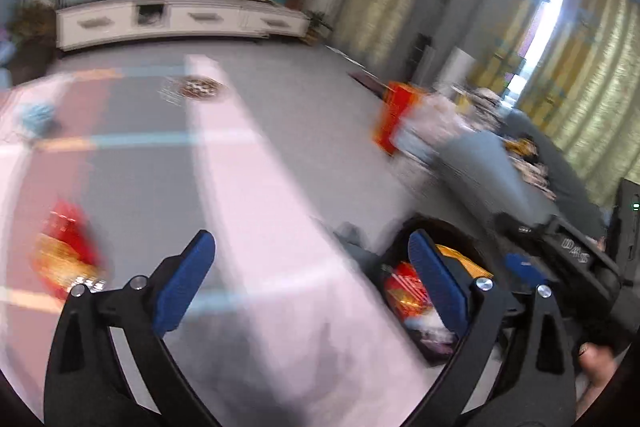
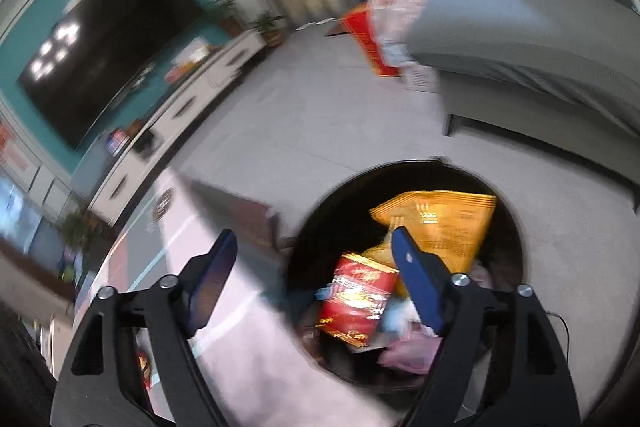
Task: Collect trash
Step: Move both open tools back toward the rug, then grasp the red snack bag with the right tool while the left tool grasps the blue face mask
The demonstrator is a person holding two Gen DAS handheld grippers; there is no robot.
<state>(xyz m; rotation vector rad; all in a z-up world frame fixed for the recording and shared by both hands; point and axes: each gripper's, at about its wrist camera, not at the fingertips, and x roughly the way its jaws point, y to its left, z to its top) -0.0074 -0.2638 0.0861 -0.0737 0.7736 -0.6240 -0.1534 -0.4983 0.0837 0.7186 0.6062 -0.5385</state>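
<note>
On the floor next to the low bench [image 2: 256, 359] sits a round black trash bin [image 2: 316, 227], and it's already got stuff in it: a red snack packet [image 2: 356, 299] lying on the pile, a big yellow-orange bag [image 2: 444, 223] leaning against the far wall of the bin, and something pink and crumpled [image 2: 404, 351] down at the near side. The right gripper [image 2: 316, 287] hangs over the bin's left rim with its jaws spread wide and nothing between them, one blue pad over the bench edge and the other over the trash. In the left wrist view the left gripper [image 1: 308, 283] is over the bench top, jaws about as wide as they go and also empty. Everything there is pretty smeared, so details are rough. Another red and gold packet [image 1: 66, 255] lies on the bench off to the left of that gripper, well apart from the bin [image 1: 448, 227], which shows at the lower right with the red packet inside it. The bench surface [image 1: 132, 187] has pink, grey and white bands, and there's a small blue thing [image 1: 38, 115] near its far left edge that I can't make out. Behind it all: a white TV cabinet [image 1: 180, 19], a dark TV [image 2: 104, 55] on a teal wall, a grey sofa [image 2: 532, 43] and yellowish curtains [image 1: 592, 87]. A hand [image 1: 596, 363] peeks in at the bottom right corner of the left view.
</note>
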